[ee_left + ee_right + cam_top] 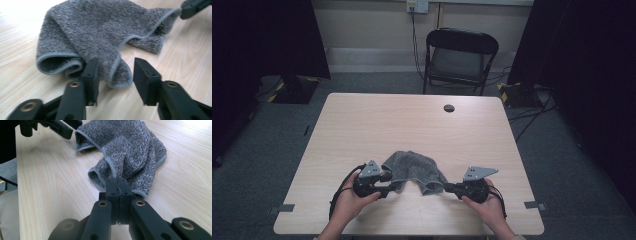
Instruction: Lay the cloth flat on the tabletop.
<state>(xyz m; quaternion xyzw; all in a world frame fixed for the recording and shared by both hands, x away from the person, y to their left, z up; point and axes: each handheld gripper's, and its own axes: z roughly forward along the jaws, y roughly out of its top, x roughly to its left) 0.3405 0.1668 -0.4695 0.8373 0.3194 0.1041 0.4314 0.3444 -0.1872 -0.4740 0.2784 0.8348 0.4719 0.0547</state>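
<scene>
R tool point(117, 182): jaws pinched on towel point(414, 171) hem, near edge.
L tool point(116, 75): jaws wide, straddling a corner fold, not gripping.
Towel: crumpled, worktop point(362, 125) 6 o'clock.
Risk: L closes w/o hem; corner slips, towel drags one-sided.

A grey terry cloth point(413, 170) with a paler hem lies rumpled and partly folded near the table's point(362, 125) front edge.
</scene>
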